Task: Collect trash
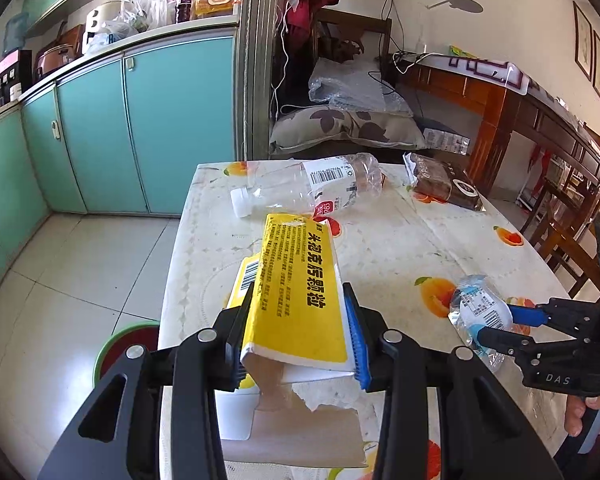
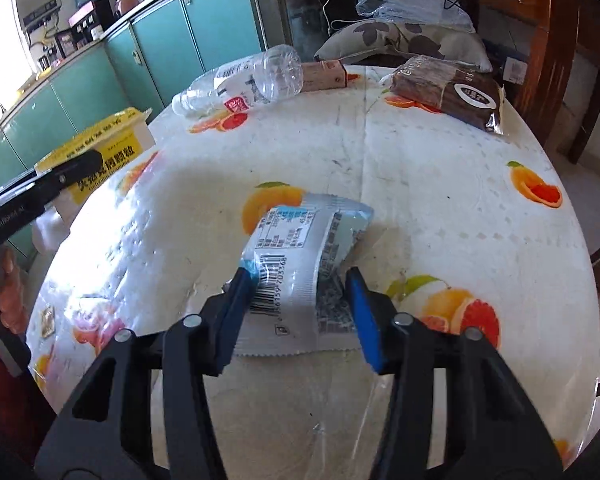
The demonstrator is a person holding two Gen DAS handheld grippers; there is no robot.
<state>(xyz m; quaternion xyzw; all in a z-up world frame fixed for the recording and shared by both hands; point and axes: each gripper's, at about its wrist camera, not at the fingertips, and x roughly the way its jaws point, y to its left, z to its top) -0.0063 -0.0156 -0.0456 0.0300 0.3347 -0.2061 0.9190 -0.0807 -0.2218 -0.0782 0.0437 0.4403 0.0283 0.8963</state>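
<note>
Left gripper (image 1: pixel 300 332) clamps the yellow box (image 1: pixel 296 292); right gripper's (image 2: pixel 296 312) fingers grip the snack wrapper (image 2: pixel 300 256) over the desk (image 2: pixel 420 184) — its long axis pointing away, toward the empty bottle (image 2: pixel 244 80).

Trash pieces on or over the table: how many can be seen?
5. Yellow box in the left tool; blue-white wrapper in the right tool; at the far edge, clear bottle, small pink carton behind it, brown packet. More could be hidden.
</note>
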